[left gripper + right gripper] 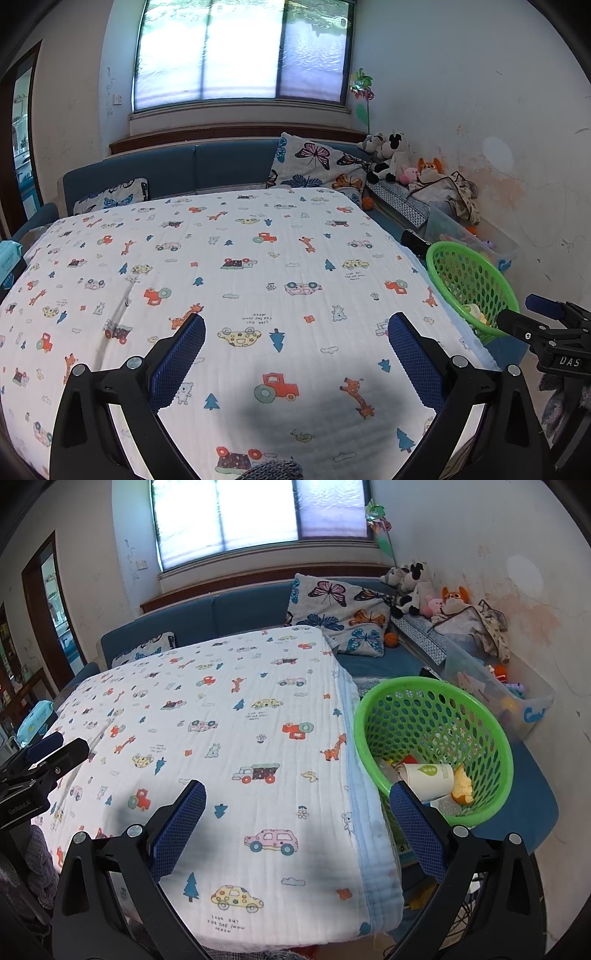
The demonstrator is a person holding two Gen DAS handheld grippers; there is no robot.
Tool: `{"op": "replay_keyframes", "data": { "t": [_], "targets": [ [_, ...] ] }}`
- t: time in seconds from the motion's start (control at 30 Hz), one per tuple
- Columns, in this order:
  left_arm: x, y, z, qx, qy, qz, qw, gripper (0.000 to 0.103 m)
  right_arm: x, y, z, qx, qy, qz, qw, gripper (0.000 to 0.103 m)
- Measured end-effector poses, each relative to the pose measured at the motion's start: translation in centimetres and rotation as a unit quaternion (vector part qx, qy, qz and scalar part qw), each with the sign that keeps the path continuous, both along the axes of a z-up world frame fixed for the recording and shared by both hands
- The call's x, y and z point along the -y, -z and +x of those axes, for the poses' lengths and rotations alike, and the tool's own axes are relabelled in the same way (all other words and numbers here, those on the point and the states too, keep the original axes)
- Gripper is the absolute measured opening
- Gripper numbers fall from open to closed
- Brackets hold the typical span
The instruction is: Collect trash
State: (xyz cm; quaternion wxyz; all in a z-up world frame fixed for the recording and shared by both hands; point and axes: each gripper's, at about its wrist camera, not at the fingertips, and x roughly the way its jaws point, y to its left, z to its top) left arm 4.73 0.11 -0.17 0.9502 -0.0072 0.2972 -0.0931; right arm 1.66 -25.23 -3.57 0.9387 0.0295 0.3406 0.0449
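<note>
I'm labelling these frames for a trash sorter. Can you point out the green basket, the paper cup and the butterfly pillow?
green basket (373, 701): right wrist view, on its left rim.
paper cup (428, 775): right wrist view, on the cup's side wall, inside the basket.
butterfly pillow (340, 609): right wrist view, middle of its printed face.

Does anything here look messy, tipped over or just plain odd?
Mostly tidy. The green basket beside the blanket sits tilted, its mouth tipped toward the camera, with a paper cup lying on its side inside among other scraps. The wall behind the toys is stained and patchy. Both grippers are open and empty.
</note>
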Motion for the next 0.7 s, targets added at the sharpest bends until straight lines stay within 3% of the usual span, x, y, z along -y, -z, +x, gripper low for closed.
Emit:
{"op": "replay_keyframes", "data": {
  "t": [0.7],
  "targets": [
    [0.37,0.06,-0.11,-0.002,0.001,-0.002,1.0000,0.096,-0.12,-0.31,-0.06,0.001,-0.002,0.001,1.000,0.099]
  ]
}}
